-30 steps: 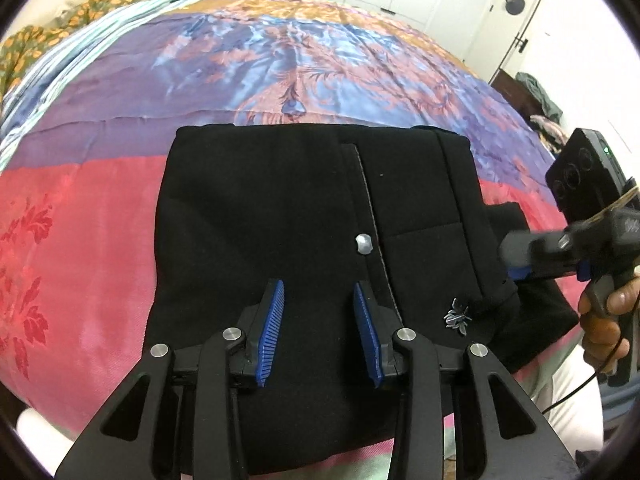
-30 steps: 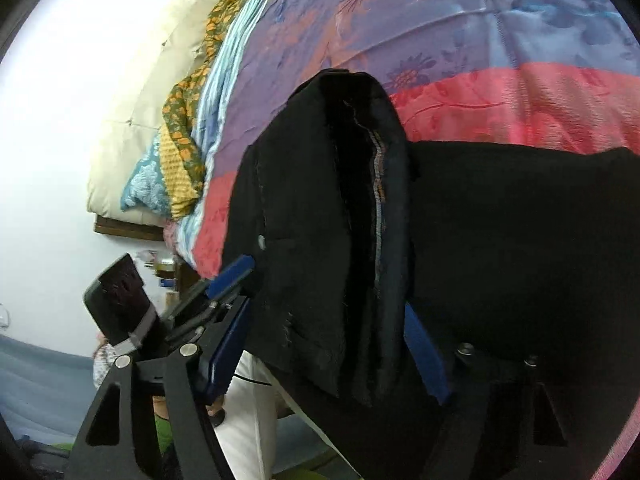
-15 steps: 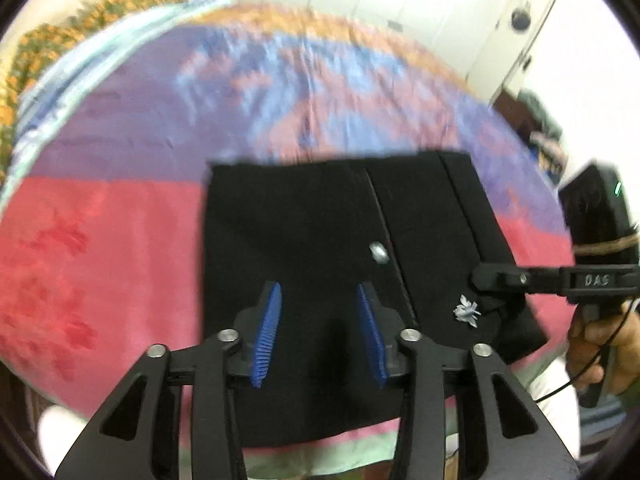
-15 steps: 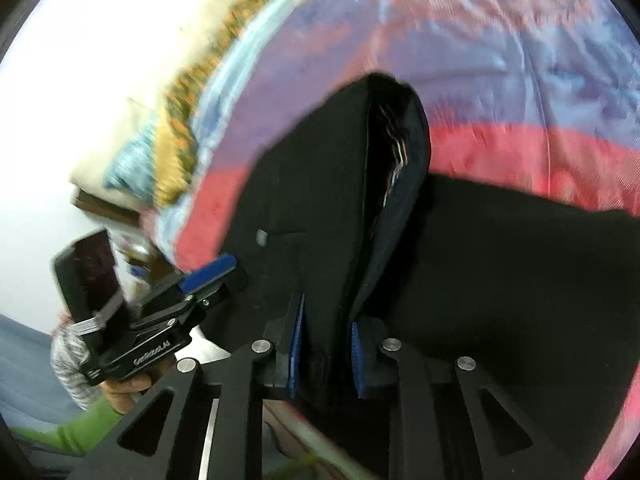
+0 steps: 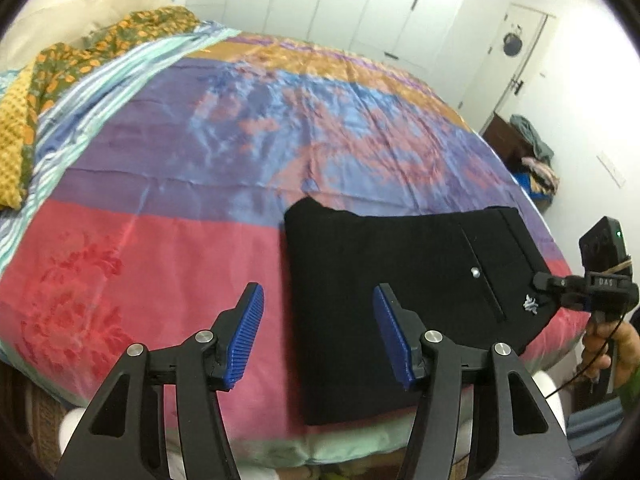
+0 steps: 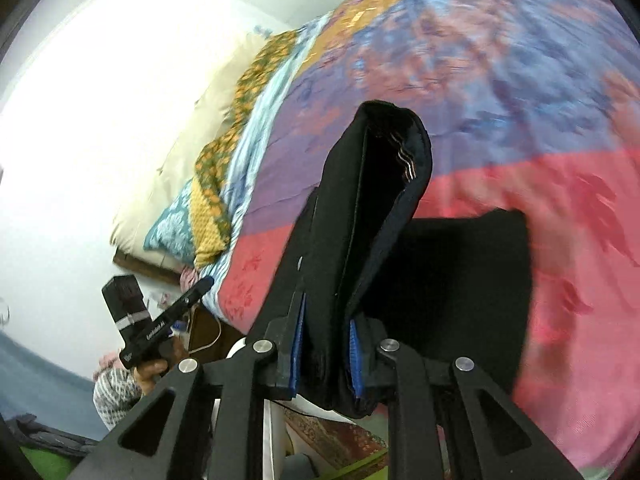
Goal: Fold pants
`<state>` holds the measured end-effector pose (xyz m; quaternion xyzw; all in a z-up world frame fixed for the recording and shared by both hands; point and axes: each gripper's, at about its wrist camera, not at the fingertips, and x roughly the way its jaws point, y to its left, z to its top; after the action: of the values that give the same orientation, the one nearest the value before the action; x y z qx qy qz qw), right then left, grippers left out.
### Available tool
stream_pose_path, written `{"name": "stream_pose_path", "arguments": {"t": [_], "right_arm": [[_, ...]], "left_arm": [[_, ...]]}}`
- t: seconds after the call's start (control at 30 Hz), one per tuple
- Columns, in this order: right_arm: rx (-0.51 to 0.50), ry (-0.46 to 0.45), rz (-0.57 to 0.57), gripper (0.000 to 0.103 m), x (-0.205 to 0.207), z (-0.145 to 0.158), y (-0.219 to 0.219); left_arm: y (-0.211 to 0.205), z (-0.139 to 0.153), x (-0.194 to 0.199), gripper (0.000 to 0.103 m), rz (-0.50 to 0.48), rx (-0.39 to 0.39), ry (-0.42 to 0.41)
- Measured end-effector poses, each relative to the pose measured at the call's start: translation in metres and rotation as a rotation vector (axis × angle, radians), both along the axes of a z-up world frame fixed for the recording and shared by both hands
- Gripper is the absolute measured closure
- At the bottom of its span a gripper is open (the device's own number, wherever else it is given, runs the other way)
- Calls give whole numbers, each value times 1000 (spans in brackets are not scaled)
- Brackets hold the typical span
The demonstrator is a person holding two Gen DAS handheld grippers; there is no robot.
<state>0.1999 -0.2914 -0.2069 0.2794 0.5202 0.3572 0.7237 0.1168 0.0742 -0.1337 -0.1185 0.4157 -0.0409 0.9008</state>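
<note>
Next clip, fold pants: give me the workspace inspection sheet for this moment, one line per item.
Surface: bed under a pink, purple, blue and orange bedspread.
Job's things: black pants folded at the near edge; one end lifted off the bed.
Clutter: patterned yellow-orange blanket and a pillow at the head end.
Grippers: left gripper above the bed, jaws opening, nothing between them; right gripper shut on the raised pants edge.
Cables: thin black cable hanging from the right gripper's handle.
Surroundings: white wardrobe doors, door, a dark stand with piled clothes.
</note>
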Motion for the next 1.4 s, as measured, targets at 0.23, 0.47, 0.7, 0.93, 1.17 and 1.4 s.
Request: {"name": "stream_pose_path", "arguments": {"t": [0.23,0.47,0.7,0.93,1.17,1.4], "right_arm": [[-43,37,-68,84,-7,-31,-37],[-151,33,-107,64,-15,-55,-44],[-385,-293,-122,53,-29,30,-36],[-465,-318,71,52,-64,-16,14],[-445,-319,37,53,-35,27,12],[-347,-417,9,51,44,53,43]], "left_arm": [[-37,-16,4,44,-86,55,36],[-54,-51,9,45,-108,131,135],[-69,-36,3,45,-122,163,59],[-103,-76,-5,44,-209,306,99],[-102,-45,-10,40,-204,300,43],[-111,-51,5,35,-217,308,59]]}}
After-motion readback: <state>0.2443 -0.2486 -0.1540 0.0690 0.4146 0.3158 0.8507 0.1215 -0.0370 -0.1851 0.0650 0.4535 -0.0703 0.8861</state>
